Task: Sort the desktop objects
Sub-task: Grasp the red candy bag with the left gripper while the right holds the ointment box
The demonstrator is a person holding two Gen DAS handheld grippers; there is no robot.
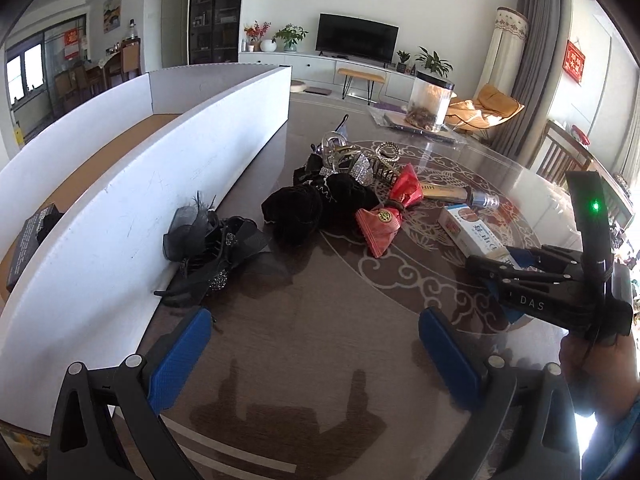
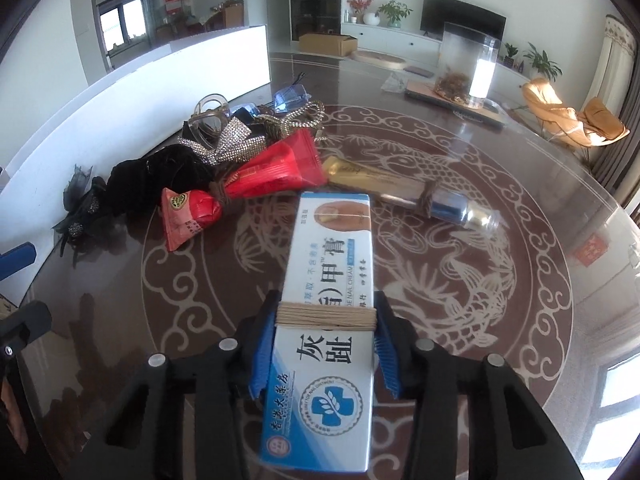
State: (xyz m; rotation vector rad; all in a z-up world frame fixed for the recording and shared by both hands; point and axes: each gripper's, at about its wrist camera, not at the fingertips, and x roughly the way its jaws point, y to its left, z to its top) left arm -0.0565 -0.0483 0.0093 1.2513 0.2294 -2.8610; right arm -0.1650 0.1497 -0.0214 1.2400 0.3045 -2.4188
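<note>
The right gripper [image 2: 326, 344] has its blue-padded fingers [image 2: 262, 356] clenched on a long white-and-blue cardboard ointment box [image 2: 326, 304], which runs forward between them with a band of tan thread wound round it; its near end is blurred and its underside is hidden. Just past its far end lie a gold tube with a silver cap [image 2: 412, 196] and a red foil packet [image 2: 276, 170].

The left gripper [image 1: 316, 354] hovers with its fingers [image 1: 180, 356] spread wide, nothing between them but the brown patterned glass tabletop [image 1: 320, 320]. Ahead of the left finger, a black mesh hair accessory [image 1: 218, 246] rests against the white cardboard wall of a long box [image 1: 132, 208]. Inside the box only a dark flat package [image 1: 30, 242] shows, half cut off by the wall. Farther on, a jumbled heap of black velvet and rhinestone pieces [image 1: 336, 176] is hard to separate.
</note>
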